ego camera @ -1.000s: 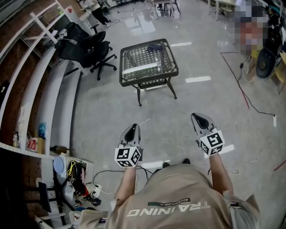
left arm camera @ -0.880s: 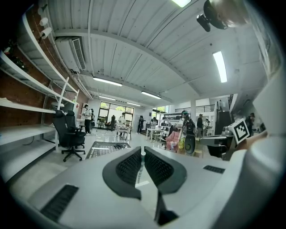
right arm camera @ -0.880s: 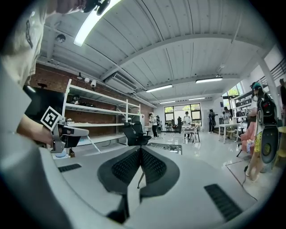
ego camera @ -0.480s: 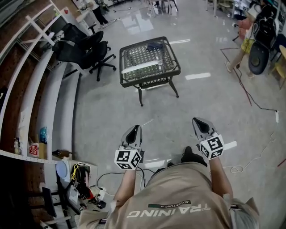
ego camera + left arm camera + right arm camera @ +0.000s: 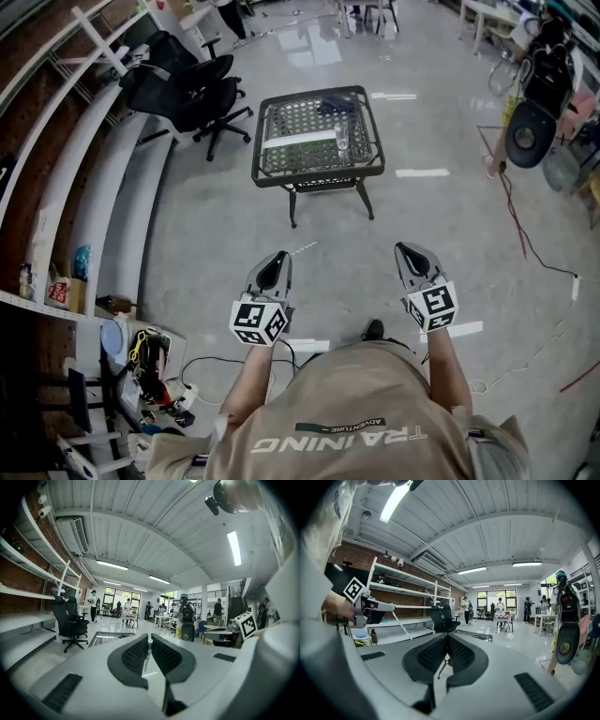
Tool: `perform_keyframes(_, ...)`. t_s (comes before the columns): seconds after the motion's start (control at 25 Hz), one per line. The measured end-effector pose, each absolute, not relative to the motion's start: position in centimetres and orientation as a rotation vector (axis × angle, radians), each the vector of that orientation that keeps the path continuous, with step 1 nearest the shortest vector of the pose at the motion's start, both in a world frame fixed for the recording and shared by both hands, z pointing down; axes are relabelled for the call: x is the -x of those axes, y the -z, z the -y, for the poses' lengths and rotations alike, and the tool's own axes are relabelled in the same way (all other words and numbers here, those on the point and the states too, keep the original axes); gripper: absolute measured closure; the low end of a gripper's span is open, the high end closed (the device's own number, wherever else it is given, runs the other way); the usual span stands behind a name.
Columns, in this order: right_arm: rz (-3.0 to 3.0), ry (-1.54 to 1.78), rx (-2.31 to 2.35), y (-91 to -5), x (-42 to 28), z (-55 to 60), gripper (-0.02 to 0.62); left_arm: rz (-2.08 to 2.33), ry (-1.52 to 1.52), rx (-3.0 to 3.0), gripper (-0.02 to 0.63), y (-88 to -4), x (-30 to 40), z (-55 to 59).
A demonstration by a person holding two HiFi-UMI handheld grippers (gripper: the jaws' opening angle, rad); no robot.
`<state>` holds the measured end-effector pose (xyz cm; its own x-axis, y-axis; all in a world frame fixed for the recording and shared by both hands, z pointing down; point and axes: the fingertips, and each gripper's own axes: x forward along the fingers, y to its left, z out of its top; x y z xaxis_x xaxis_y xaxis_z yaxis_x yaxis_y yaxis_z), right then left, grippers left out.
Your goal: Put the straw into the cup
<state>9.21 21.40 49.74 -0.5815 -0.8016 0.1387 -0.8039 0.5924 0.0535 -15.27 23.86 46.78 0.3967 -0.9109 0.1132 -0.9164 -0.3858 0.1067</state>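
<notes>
Straw (image 5: 147, 654) in left tool (image 5: 150, 637) — cup (image 5: 342, 140) on table (image 5: 319, 175)

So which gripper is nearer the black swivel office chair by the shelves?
Left. The black office chair stands far ahead and to the left of the left gripper; the right gripper is farther across.
</notes>
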Motion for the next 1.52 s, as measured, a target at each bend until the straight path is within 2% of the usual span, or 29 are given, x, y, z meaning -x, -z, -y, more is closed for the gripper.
perform_keyframes(0.84, 2.734, -0.110, -1.208, -52.4, -13.3, -10.2, 0.578, 1.707, -0.089, -2.399, 0.571, -48.2, 9.9, -13.5)
perform_keyframes(1.24, 2.675, -0.082, -1.196, -52.3, -10.7, -3.7, 0.578, 1.628, -0.042, -2.438, 0.571, -49.2, 11.4, -4.7)
perform_keyframes(1.52, 2.662, -0.067, -1.229, -50.9, -6.5, 2.8, 0.578, 1.581, -0.057, -2.471, 0.571, -49.0, 15.4, 2.5)
